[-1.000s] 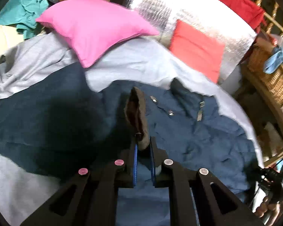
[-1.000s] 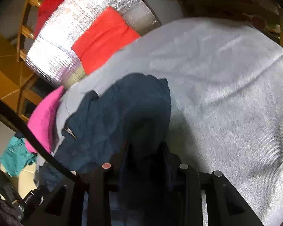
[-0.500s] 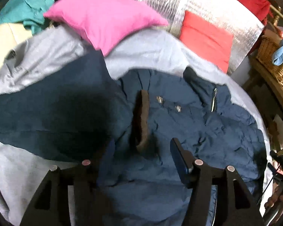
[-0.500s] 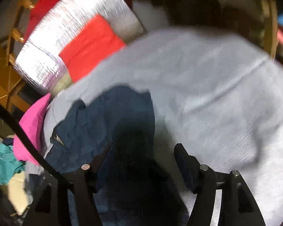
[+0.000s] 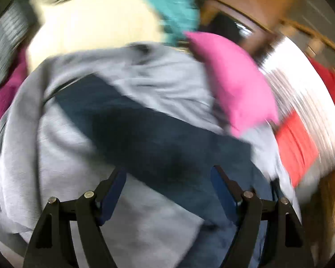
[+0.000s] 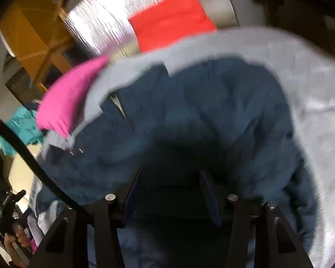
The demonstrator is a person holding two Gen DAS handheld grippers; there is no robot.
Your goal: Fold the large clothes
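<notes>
A dark navy jacket (image 6: 189, 116) lies on a grey bed sheet (image 6: 312, 89). In the right wrist view its body is bunched and folded over, with a zipper near the collar. In the left wrist view one navy sleeve (image 5: 145, 129) stretches diagonally across the sheet (image 5: 55, 156). My left gripper (image 5: 167, 178) is open and empty, just above the sleeve. My right gripper (image 6: 169, 178) is open, low over the jacket's body, with nothing between the fingers. Both views are blurred by motion.
A pink pillow (image 5: 232, 80) lies beyond the sleeve and also shows in the right wrist view (image 6: 67, 102). A red cushion (image 6: 169, 20) leans on a silver foil panel (image 6: 105, 22). Teal cloth (image 5: 167, 4) and a cream surface (image 5: 89, 31) lie at the bed's far side.
Both grippers let go of the jacket and opened. The left gripper has swung left toward the outstretched sleeve. The right gripper has moved over the jacket's body.
</notes>
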